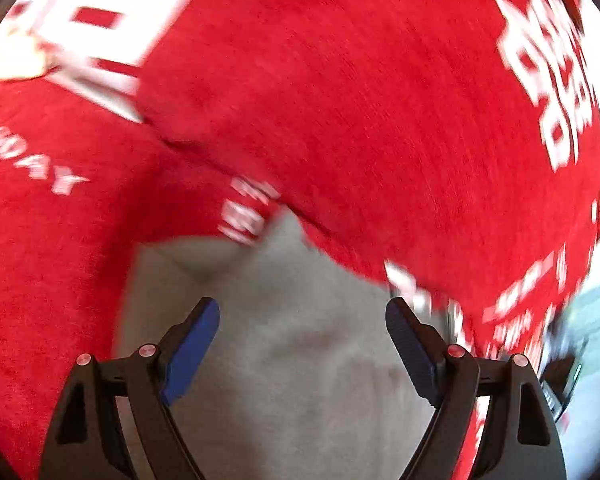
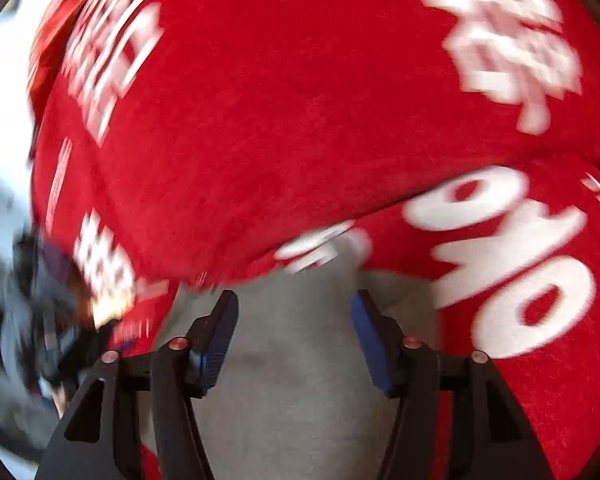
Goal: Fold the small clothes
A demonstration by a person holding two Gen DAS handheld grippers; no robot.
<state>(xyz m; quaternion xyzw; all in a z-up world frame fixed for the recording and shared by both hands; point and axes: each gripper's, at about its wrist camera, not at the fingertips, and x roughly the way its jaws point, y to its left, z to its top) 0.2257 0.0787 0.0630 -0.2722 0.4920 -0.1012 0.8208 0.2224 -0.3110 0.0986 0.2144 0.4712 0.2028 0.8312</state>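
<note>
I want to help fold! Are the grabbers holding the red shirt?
No. The left gripper and right gripper are open, nothing between them; the red white-lettered cloth garment lies beyond.

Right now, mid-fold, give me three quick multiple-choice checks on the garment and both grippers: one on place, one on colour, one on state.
1. In both wrist views the garment lies:
A. beyond the fingertips
B. clamped between the pads
C. out of view

2. The garment is:
A. blue with yellow print
B. red with white print
C. plain grey

3. The left gripper and right gripper are:
A. both shut
B. both open, empty
C. one shut

Key: 1 A, only grey surface shows between the pads; 2 B, red cloth, white lettering; 3 B, the pads stand apart.
</note>
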